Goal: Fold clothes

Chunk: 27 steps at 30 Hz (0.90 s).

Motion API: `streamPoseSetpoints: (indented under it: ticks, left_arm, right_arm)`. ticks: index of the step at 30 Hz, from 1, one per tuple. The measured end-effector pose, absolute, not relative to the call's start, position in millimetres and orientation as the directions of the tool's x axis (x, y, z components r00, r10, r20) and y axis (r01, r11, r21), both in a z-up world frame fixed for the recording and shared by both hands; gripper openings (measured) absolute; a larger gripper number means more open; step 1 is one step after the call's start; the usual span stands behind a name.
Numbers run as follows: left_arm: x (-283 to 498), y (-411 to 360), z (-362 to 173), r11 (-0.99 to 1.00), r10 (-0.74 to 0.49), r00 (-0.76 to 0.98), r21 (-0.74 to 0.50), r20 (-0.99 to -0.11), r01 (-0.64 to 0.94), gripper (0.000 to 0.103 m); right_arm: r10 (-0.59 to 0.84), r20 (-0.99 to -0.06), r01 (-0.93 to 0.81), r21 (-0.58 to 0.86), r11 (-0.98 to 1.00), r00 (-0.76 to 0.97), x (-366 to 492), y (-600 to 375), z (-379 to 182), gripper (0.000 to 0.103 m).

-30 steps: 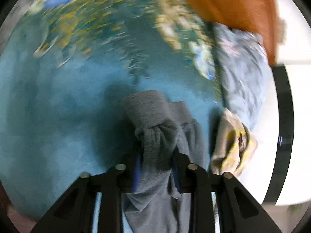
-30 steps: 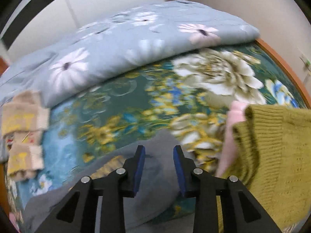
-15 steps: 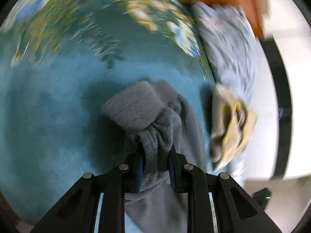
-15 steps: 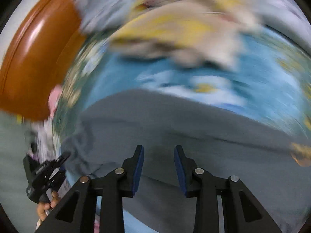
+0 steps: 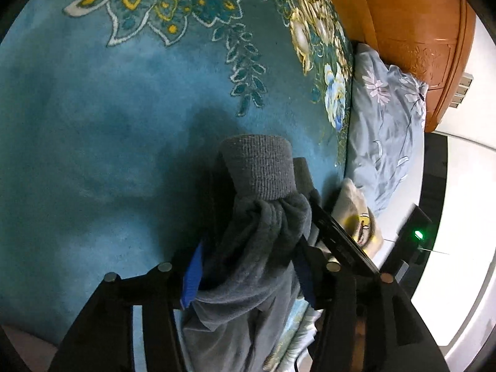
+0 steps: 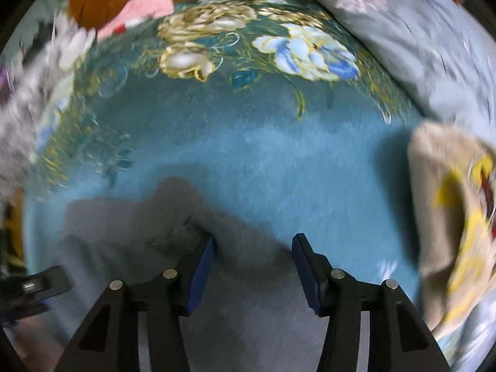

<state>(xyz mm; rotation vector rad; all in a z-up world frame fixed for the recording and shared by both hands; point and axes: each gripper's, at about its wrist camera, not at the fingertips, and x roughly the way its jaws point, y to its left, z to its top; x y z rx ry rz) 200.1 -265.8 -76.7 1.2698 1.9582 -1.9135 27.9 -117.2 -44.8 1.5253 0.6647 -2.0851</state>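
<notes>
A grey knit garment (image 5: 257,217) hangs bunched between the blue pads of my left gripper (image 5: 248,263), which is shut on it above the blue floral bedspread (image 5: 108,124). Its ribbed cuff (image 5: 260,167) sticks out ahead of the fingers. In the right wrist view the same grey garment (image 6: 173,235) lies on the bedspread (image 6: 279,155) under my right gripper (image 6: 252,263), which is open with its jaws wide apart just over the cloth.
A folded beige garment with yellow print (image 6: 458,217) lies at the right, also in the left wrist view (image 5: 356,214). A grey-blue flowered quilt (image 5: 384,117) lies along the bed's edge. The orange wooden headboard (image 5: 418,24) is behind. Pink cloth (image 6: 139,9) lies at the far left.
My left gripper has kept hold of the grey garment and shifted over the bedspread. My right gripper has swung round, come down over the grey cloth, and its jaws have opened wider.
</notes>
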Motion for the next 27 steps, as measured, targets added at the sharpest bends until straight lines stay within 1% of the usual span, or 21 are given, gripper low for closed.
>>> streamPoseSetpoints:
  ticks: [1, 2, 3, 4, 6, 8, 10, 11, 13, 15, 16, 18, 20, 23, 27]
  left_arm:
    - [202, -268, -77, -0.152, 0.467, -0.643, -0.771, -0.607, 0.618, 0.056]
    - [202, -269, -77, -0.152, 0.467, -0.645, -0.774, -0.604, 0.615, 0.057]
    - [202, -270, -77, -0.150, 0.471, -0.648, -0.778, -0.599, 0.610, 0.058]
    - [202, -270, -77, -0.147, 0.475, -0.651, -0.782, -0.593, 0.605, 0.059]
    - [202, -270, -77, -0.135, 0.484, -0.658, -0.792, -0.577, 0.595, 0.060]
    - [203, -271, -79, -0.101, 0.493, -0.677, -0.809, -0.546, 0.579, 0.062]
    - [206, -275, -83, -0.040, 0.493, -0.709, -0.827, -0.505, 0.561, 0.063]
    - [209, -278, -85, -0.016, 0.485, -0.717, -0.825, -0.500, 0.564, 0.064]
    - [213, -281, -90, 0.022, 0.468, -0.724, -0.812, -0.507, 0.584, 0.064]
    - [214, -282, -94, 0.018, 0.462, -0.698, -0.782, -0.547, 0.624, 0.064]
    - [214, -282, -95, 0.013, 0.464, -0.685, -0.769, -0.561, 0.639, 0.064]
    - [211, -279, -98, -0.004, 0.473, -0.661, -0.752, -0.582, 0.659, 0.064]
    - [208, -276, -97, -0.032, 0.482, -0.638, -0.739, -0.601, 0.673, 0.064]
    - [206, -275, -95, -0.075, 0.479, -0.612, -0.725, -0.629, 0.685, 0.064]
    - [205, -275, -95, -0.123, 0.457, -0.591, -0.705, -0.665, 0.699, 0.063]
  right_arm:
    - [-0.070, -0.961, 0.635, -0.121, -0.763, -0.268, 26, -119, -49, 0.052]
    - [-0.073, -0.967, 0.637, -0.102, -0.764, -0.243, 24, -118, -53, 0.045]
    - [-0.076, -0.971, 0.635, -0.087, -0.767, -0.225, 23, -118, -55, 0.017]
    - [-0.078, -0.968, 0.625, -0.091, -0.775, -0.237, 22, -115, -51, 0.010]
    - [-0.080, -0.962, 0.605, -0.098, -0.790, -0.260, 21, -111, -44, 0.008]
    - [-0.084, -0.954, 0.585, -0.106, -0.804, -0.289, 20, -106, -35, 0.007]
    - [-0.094, -0.928, 0.565, -0.138, -0.814, -0.361, 25, -102, -15, 0.007]
    - [-0.093, -0.905, 0.564, -0.176, -0.807, -0.415, 33, -101, -4, 0.007]
    - [-0.099, -0.857, 0.553, -0.234, -0.799, -0.505, 58, -98, 13, 0.007]
    - [-0.114, -0.835, 0.552, -0.247, -0.797, -0.538, 91, -94, 17, 0.007]
    - [-0.127, -0.837, 0.563, -0.239, -0.791, -0.533, 109, -93, 14, 0.007]
    - [-0.163, -0.865, 0.640, -0.211, -0.739, -0.474, 150, -96, -4, 0.007]
    - [-0.160, -0.885, 0.706, -0.228, -0.670, -0.437, 186, -102, -26, 0.011]
    - [-0.162, -0.897, 0.729, -0.216, -0.649, -0.411, 207, -100, -42, 0.014]
    - [-0.268, -0.924, 0.710, -0.007, -0.704, -0.274, 193, -80, -31, 0.031]
